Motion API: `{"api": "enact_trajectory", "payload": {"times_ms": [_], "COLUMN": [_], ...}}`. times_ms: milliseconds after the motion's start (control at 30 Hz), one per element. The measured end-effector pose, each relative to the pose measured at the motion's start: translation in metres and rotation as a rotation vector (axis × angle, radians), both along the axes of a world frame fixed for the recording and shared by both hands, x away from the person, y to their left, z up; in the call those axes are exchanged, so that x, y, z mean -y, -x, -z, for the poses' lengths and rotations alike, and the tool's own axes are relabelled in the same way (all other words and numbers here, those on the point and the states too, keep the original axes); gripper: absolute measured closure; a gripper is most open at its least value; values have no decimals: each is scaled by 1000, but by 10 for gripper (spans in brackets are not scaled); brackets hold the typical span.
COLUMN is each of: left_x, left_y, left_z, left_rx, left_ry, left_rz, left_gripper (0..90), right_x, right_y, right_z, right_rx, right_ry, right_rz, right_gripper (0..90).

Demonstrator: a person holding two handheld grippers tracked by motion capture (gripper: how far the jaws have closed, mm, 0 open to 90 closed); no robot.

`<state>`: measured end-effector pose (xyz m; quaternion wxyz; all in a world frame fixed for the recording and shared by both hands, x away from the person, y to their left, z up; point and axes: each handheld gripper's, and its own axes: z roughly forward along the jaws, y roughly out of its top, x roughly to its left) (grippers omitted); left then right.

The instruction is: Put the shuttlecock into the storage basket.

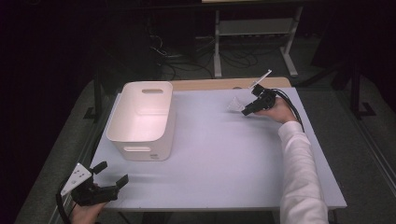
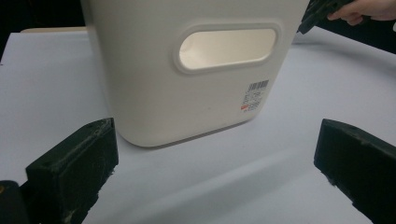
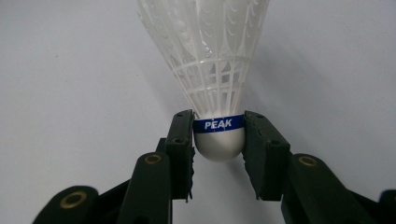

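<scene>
Right gripper (image 3: 218, 140) clamped on the white cork of a plastic shuttlecock (image 3: 210, 60), pads pressing either side of the blue band marked PEAK; skirt pointing away from the jaws toward twelve o'clock in the right gripper view, rounded cork tip facing back between the fingers (image 3: 180, 144); held by the cork probably because that is the one firm part, the mesh skirt being too soft to pinch. Seen from the high view at about two o'clock on the pale table (image 1: 219, 158), right gripper (image 1: 246, 111) low over the surface, shuttlecock (image 1: 235, 105) at its tip toward nine o'clock; lifted or still resting, cannot tell. White plastic storage bin (image 1: 142, 119) at about ten o'clock, mouth up and well apart from the shuttlecock; likely the place meant for it. Left gripper (image 1: 111, 173) at seven o'clock by the near edge, jaws spread wide on nothing, aimed at the bin's handle cut-out (image 2: 229, 46); seemingly parked out of the way.
</scene>
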<state>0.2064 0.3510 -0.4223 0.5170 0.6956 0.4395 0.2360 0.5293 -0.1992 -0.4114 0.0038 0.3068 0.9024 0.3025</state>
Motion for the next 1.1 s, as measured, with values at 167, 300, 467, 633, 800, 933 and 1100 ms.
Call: {"api": "enact_trajectory", "payload": {"times_ms": [167, 300, 467, 633, 800, 933, 1100], "left_x": [0, -1, 1, 2, 2, 3, 5], "left_y": [0, 0, 0, -2, -2, -4, -7], "left_z": [0, -1, -1, 0, 0, -1, 0], "left_rx": [-9, -8, 0, 1, 3, 4, -3], "left_ry": [-4, -3, 2, 1, 7, -2, 3], "left_rz": [2, 10, 22, 27, 30, 42, 47], "left_gripper": [0, 0, 0, 0, 0, 0, 0], "right_x": [-3, -7, -10, -12, -14, -17, -20], "right_y": [3, 8, 12, 15, 18, 22, 30], "right_z": [-7, -16, -23, -28, -33, -36, -38], "right_rx": [15, 14, 18, 23, 28, 31, 34], "right_ry": [-10, -34, -38, -55, -77, -94, -100], "right_rz": [-3, -13, -13, -11, -6, -4, -9], "right_gripper": [632, 632, 632, 632, 632, 631, 631]}}
